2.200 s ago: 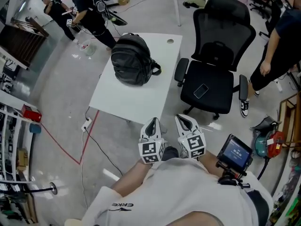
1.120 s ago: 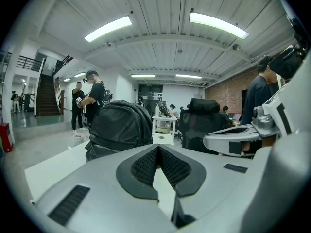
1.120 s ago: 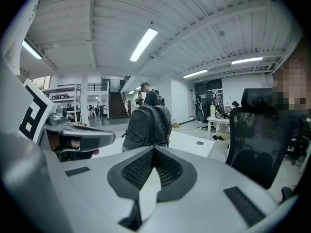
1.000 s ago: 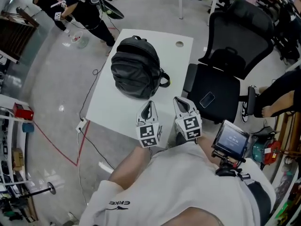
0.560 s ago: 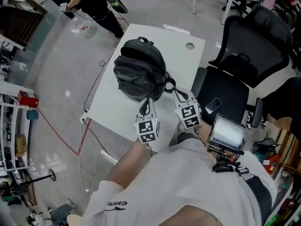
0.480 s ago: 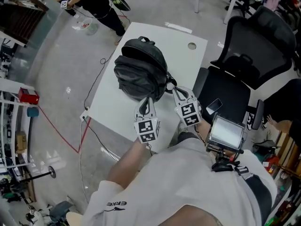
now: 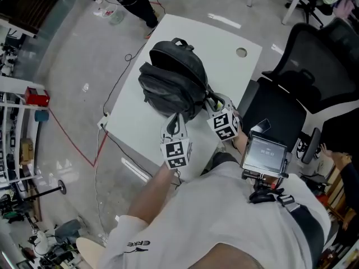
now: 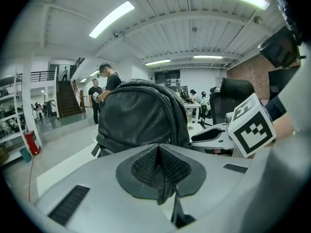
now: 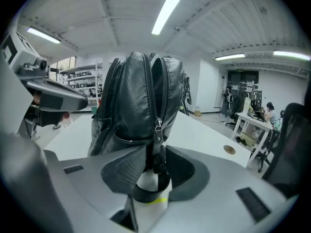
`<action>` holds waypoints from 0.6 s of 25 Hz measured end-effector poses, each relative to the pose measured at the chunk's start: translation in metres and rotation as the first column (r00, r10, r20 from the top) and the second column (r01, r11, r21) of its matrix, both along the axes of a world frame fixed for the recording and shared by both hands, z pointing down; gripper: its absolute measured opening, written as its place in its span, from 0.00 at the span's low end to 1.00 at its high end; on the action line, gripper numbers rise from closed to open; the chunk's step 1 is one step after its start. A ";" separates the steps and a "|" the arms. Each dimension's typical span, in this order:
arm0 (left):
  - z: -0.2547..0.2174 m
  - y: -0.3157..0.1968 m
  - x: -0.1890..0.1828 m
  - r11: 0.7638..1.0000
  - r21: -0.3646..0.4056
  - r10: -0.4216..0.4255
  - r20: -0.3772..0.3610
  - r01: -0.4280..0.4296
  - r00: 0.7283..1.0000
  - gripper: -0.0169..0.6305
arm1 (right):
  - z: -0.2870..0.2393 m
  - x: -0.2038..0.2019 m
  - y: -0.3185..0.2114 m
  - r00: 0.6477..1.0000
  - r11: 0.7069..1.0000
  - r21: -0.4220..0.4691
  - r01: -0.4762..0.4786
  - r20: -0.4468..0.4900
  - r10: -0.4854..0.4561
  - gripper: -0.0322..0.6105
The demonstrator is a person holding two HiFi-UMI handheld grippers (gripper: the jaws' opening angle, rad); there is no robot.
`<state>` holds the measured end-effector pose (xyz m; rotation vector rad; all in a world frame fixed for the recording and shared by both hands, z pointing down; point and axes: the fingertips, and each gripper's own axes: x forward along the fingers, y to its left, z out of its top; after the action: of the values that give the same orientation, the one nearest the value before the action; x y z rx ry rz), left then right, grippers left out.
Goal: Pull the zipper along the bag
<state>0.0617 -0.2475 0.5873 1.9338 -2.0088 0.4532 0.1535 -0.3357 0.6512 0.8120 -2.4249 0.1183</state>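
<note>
Right gripper view shows the right hand-held gripper clamped on the zipper pull, low at one end of the track on the bag on the desk; the left hand-held gripper is closed and empty beside the bag.

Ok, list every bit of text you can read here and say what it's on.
"ERKE": on the white shirt sleeve, head view.
Square markers on the left gripper and right gripper: patterns only, no letters.
Device screen near the right gripper: too blurred to read.
Sign over the far doorway, right gripper view: too small to read.
Backpack: no label shows.
</note>
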 end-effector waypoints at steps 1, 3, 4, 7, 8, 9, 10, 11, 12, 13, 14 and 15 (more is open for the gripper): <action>0.001 0.000 -0.001 1.000 -0.005 -0.005 0.003 0.005 1.000 0.03 | 0.004 -0.002 -0.001 1.000 1.000 0.003 0.010 -0.013 -0.010 0.22; 0.002 -0.002 -0.002 1.000 -0.014 -0.013 0.007 0.013 1.000 0.03 | 0.012 -0.005 -0.004 0.999 1.000 0.006 0.027 -0.035 -0.026 0.23; 0.002 -0.003 -0.001 1.000 -0.017 -0.016 0.008 0.016 1.000 0.03 | 0.015 -0.006 -0.006 0.999 1.000 0.010 0.029 -0.043 -0.029 0.23; 0.002 -0.004 -0.003 0.999 -0.022 -0.024 0.012 0.024 1.000 0.03 | 0.014 -0.009 -0.012 0.998 0.999 0.040 0.031 -0.061 -0.028 0.23; 0.002 -0.004 -0.004 0.999 -0.024 -0.027 0.014 0.028 1.000 0.03 | 0.013 -0.011 -0.013 0.997 0.998 0.053 0.033 -0.067 -0.030 0.23; 0.002 -0.003 -0.005 0.999 -0.025 -0.031 0.015 0.031 0.999 0.03 | 0.012 -0.012 -0.014 0.997 0.997 0.065 0.036 -0.076 -0.031 0.23; 0.002 -0.003 -0.005 0.999 -0.026 -0.035 0.015 0.035 0.999 0.03 | 0.012 -0.012 -0.015 0.996 0.996 0.076 0.038 -0.088 -0.031 0.22; 0.003 -0.003 -0.006 0.999 -0.026 -0.039 0.015 0.039 0.999 0.03 | 0.012 -0.012 -0.015 0.995 0.995 0.087 0.039 -0.099 -0.030 0.22; 0.003 -0.002 -0.007 0.999 -0.027 -0.043 0.015 0.044 0.999 0.03 | 0.011 -0.011 -0.016 0.994 0.995 0.096 0.037 -0.108 -0.026 0.22; 0.003 -0.002 -0.007 0.999 -0.027 -0.047 0.015 0.047 0.999 0.03 | 0.010 -0.009 -0.016 0.994 0.994 0.104 0.030 -0.111 -0.018 0.21; 0.003 -0.002 -0.007 0.998 -0.026 -0.050 0.016 0.050 0.999 0.03 | 0.008 -0.006 -0.016 0.994 0.994 0.111 0.019 -0.109 -0.007 0.17; 0.003 -0.002 -0.007 0.998 -0.025 -0.052 0.016 0.052 0.999 0.03 | 0.007 -0.004 -0.017 0.994 0.993 0.115 0.009 -0.106 0.003 0.14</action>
<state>0.0546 -0.2491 0.5902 1.8637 -2.0478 0.4801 0.1499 -0.3526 0.6582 0.8438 -2.3493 -0.0656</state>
